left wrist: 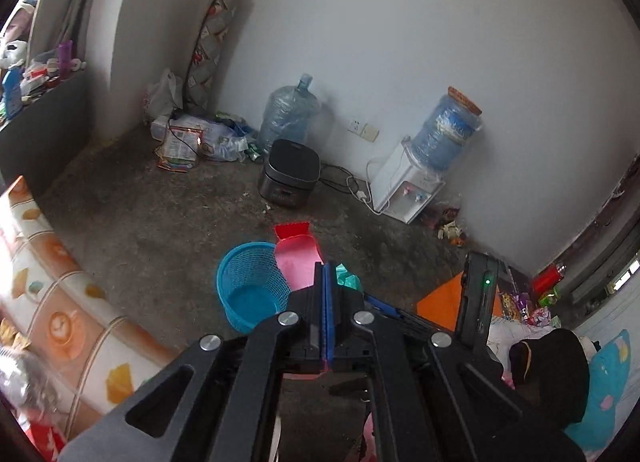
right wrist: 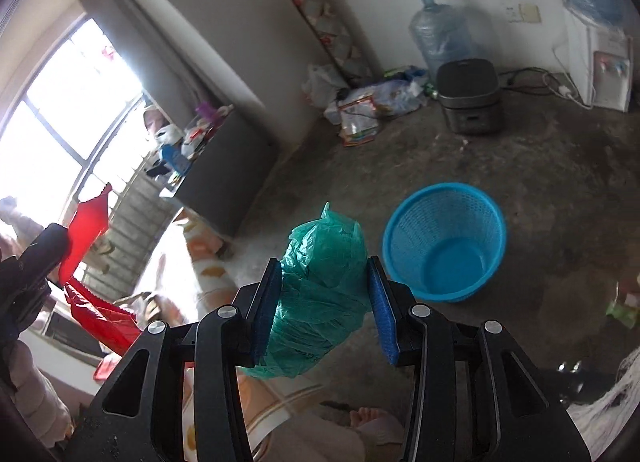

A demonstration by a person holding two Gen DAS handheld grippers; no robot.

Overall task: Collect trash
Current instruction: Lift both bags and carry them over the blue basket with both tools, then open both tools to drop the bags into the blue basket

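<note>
A blue mesh waste basket stands empty on the concrete floor (left wrist: 252, 290) (right wrist: 444, 240). My left gripper (left wrist: 325, 270) is shut on a red and pink paper bag (left wrist: 297, 258), which sticks up past the fingertips just right of the basket. In the right wrist view that same red bag (right wrist: 86, 234) hangs at the far left. My right gripper (right wrist: 326, 276) is shut on a crumpled green plastic bag (right wrist: 324, 286), held above the floor to the left of the basket. A corner of the green bag (left wrist: 347, 276) peeks out beside the left fingers.
A black rice cooker (left wrist: 289, 173), a water jug (left wrist: 290, 111) and a white water dispenser (left wrist: 412, 181) line the far wall. Packets and bags (left wrist: 192, 137) litter the corner. A patterned bed (left wrist: 60, 302) runs along the left. Orange paper (left wrist: 448, 298) lies at right.
</note>
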